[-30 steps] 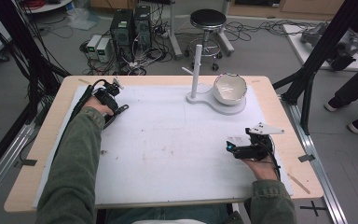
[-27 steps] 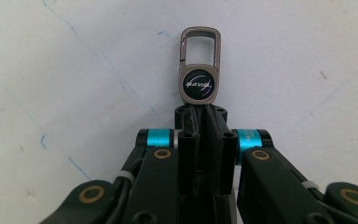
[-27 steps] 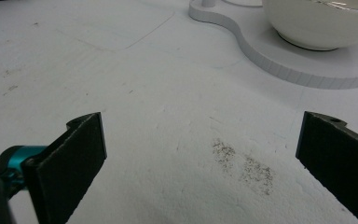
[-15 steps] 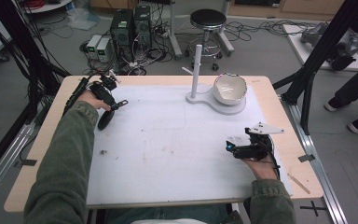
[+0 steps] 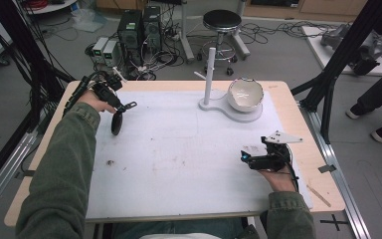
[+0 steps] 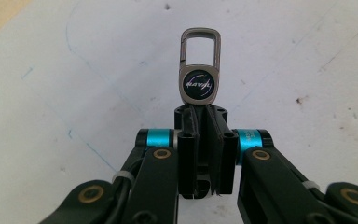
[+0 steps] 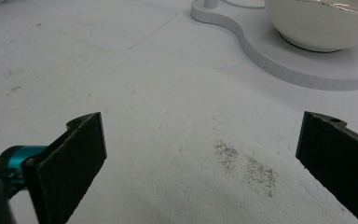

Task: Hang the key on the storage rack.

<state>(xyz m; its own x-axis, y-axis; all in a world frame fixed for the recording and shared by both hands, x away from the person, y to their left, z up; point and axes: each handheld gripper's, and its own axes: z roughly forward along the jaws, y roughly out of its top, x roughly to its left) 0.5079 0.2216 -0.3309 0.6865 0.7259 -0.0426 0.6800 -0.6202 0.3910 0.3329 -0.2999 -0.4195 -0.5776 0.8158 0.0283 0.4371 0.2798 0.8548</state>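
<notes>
While the left gripper (image 5: 117,107) is held at about ten o'clock on the tabletop (image 5: 179,149), its jaws are seen clenched on one key fob (image 6: 199,83), a dark metal tag with a rounded rectangular loop at its top and a glossy black badge with pale lettering. In the high view a dark oval piece hangs below that gripper, just above the white mat (image 5: 189,169). One right gripper (image 5: 245,158) is seen at about four o'clock, its jaws spread wide and empty, with the flat, finely textured pads (image 7: 81,140) well apart over a grey smudge on the mat.

One white bowl (image 5: 245,94) is counted, smooth and round, resting on one flat white stand (image 5: 231,110) with a curved outline and one upright white post (image 5: 209,74), at about one o'clock. The mat covers most of the tabletop, with bare wood left along the rim. Its middle lies open between the two grippers, marked with scuffs and faint pencil outlines. Two green sleeves (image 5: 64,169) are seen entering from six o'clock.
</notes>
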